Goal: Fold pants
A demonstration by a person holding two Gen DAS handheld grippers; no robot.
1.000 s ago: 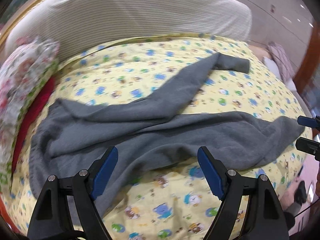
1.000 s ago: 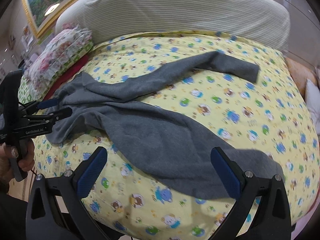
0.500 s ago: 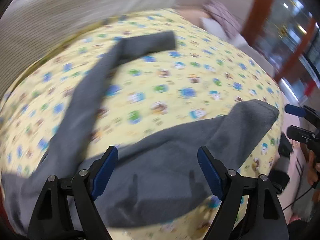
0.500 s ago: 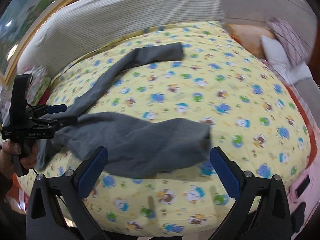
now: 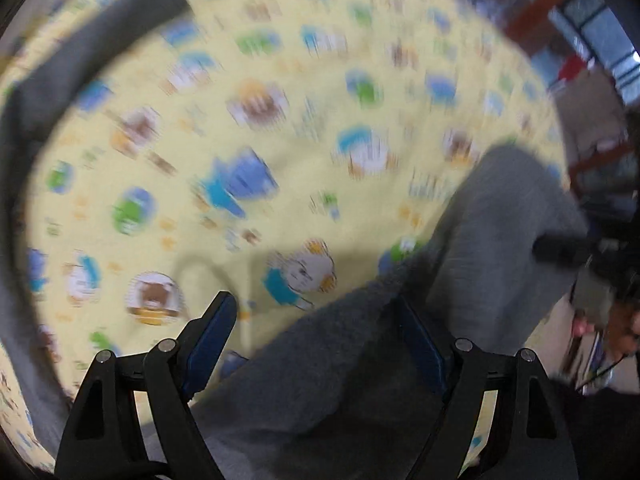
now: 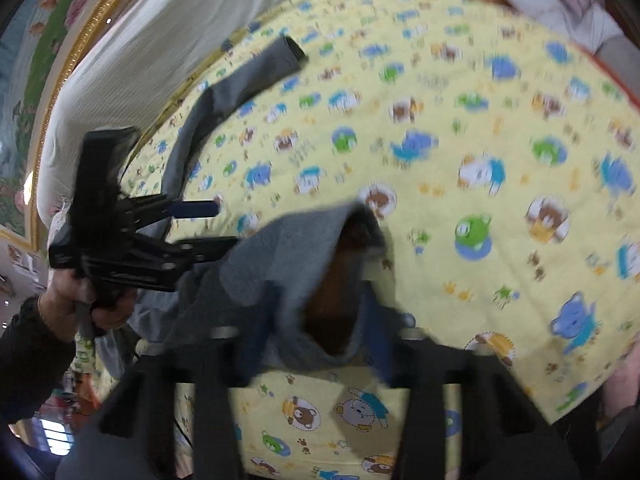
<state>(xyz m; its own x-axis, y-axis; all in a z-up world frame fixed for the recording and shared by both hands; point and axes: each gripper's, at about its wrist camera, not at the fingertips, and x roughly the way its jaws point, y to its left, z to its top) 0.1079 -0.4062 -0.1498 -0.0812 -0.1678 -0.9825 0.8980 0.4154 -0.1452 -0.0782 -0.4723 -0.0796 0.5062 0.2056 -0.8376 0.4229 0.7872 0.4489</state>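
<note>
A bed with a yellow cartoon-print sheet (image 6: 460, 128) fills both blurred views; a gold-framed painting (image 6: 44, 40) hangs behind. The grey fleece pants (image 6: 280, 248) lie across it. The left gripper (image 5: 316, 336) has wide jaws with cloth between them. The right gripper (image 6: 316, 340) is motion-smeared, jaws around the cuff; whether they grip it I cannot tell.

We record a bed covered by a yellow sheet (image 6: 460, 128) printed with cartoon bears, frogs and blue animals. Directly on it lie grey pants (image 6: 240, 84): in the right wrist view one leg runs from about 9 o'clock up to its cuff near 11 o'clock, resting on the sheet. A white ribbed cover (image 6: 168, 52) adjoins the sheet at 11 o'clock. In the left wrist view, heavily blurred, grey fabric borders the sheet (image 5: 280, 140) at 9 and 5 o'clock.
</note>
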